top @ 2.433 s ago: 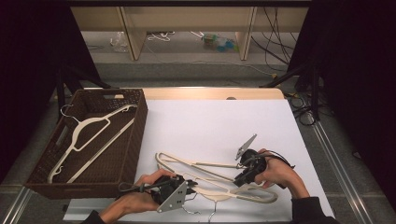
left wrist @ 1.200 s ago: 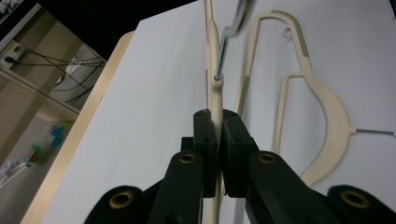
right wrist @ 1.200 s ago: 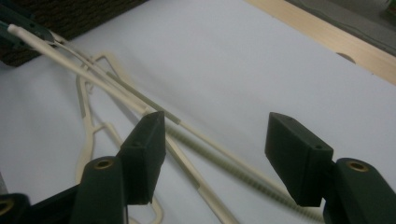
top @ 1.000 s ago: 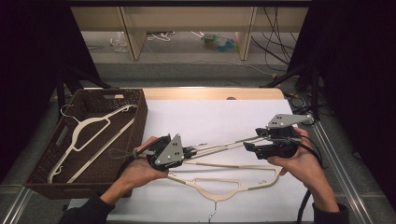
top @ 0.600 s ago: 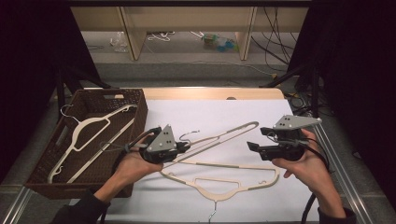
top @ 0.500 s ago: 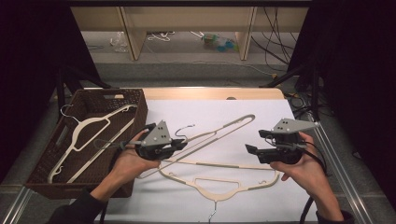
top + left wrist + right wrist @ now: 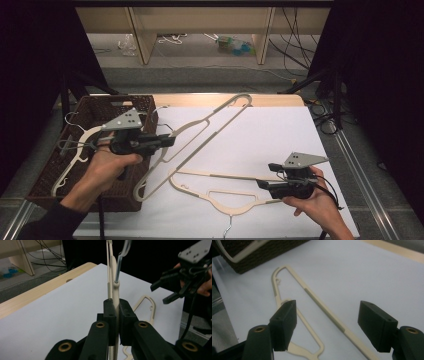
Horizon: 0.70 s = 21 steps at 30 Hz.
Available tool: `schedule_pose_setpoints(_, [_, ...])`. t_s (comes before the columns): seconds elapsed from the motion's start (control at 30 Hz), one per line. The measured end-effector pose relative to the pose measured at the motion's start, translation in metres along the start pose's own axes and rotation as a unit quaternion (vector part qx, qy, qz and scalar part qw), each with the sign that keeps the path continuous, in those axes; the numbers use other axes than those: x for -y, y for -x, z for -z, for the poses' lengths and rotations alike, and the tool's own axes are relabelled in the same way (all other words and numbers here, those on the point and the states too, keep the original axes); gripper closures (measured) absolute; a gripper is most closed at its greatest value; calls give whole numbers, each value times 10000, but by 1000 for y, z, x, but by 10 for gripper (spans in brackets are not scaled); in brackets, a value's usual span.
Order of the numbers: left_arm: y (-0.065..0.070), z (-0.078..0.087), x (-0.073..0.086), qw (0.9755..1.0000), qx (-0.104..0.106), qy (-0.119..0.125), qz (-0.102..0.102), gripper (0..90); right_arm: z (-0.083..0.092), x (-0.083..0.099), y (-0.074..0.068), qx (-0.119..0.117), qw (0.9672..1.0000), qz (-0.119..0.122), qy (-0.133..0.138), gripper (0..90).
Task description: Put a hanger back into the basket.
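One in basket: cream plastic hanger (image 7: 75, 150) inside dark woven basket (image 7: 142, 102)
Left gripper (image 7: 167, 141): clenched on second cream hanger (image 7: 210, 120), not yet binned
Right gripper (image 7: 264, 185): released, over third cream hanger (image 7: 220, 192) on table (image 7: 280, 135)

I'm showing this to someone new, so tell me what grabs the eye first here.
First, the cream hanger lifted off the white table, clamped near its hook by the left gripper beside the dark basket, which holds another hanger. Next, a second cream hanger lying flat on the table at the front, with the right gripper open just by it.
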State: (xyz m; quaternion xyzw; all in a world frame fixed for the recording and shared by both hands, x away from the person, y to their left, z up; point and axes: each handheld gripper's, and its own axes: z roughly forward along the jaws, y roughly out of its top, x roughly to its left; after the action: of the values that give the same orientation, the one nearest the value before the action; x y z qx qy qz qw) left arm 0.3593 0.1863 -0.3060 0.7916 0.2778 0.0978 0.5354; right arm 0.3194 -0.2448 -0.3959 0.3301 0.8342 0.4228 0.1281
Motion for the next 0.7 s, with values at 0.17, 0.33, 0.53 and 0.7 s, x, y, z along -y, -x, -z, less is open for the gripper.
schedule_pose_setpoints(0.17, [-10,24,-11,9983,39,298,496,861,-3,9,-1,-68,9998,-157,-56,324])
schedule_pose_setpoints(0.33, [-15,44,-27,9960,47,548,710,861,-4,11,-6,-142,9998,-100,-14,324])
schedule_pose_setpoints(0.53, [-27,65,-39,9951,-121,589,787,861,-6,15,-10,-187,9998,-119,12,324])
schedule_pose_setpoints(0.7, [-38,79,-38,9943,-308,482,897,860,-10,21,-10,-203,9997,-106,-10,321])
